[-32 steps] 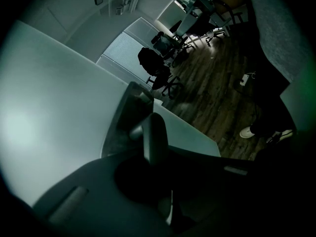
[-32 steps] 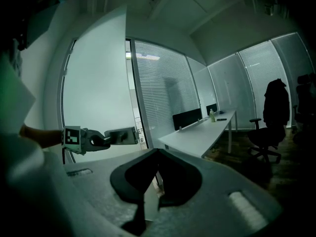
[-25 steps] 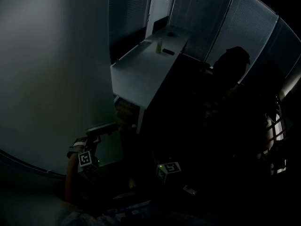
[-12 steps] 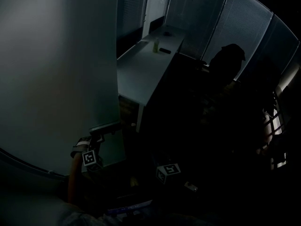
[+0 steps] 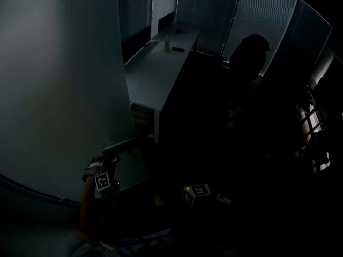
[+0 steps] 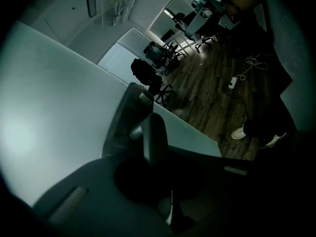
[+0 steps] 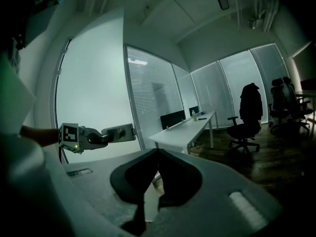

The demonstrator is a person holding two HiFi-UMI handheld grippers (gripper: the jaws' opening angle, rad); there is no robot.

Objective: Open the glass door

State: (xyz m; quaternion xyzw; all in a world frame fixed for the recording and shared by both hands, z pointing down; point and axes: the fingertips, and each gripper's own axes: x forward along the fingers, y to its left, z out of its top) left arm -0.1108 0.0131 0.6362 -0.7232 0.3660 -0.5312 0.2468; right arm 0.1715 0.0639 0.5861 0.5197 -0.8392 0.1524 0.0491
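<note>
Frosted glass fills the space to the left of the left gripper [image 5: 127,144]: this is the glass door [image 5: 64,90], a pale, curved-looking panel with a dark edge. The left gripper's jaws are pressed tight together at that edge. In the left gripper view the door's handle [image 6: 153,132], a dark upright bar with a short round stub [image 6: 136,131] beside it, stands right at the tips. Whether the jaws actually pinch the bar cannot be told.

The right gripper [image 7: 158,154] sits to the right of the left one and apart from the door. Its jaws meet at a point with nothing between them. Its marker cube [image 5: 195,191] shows faintly in the dark.

Beyond both grippers a long white desk [image 5: 155,74] runs away past the door's edge, with a small bottle [image 5: 166,46] near its far end. An office chair with a dark coat [image 7: 249,112] over its back stands to the right of the desk. Window blinds [image 7: 148,93] line the walls behind, and the floor [image 6: 212,93] is dark wood.
</note>
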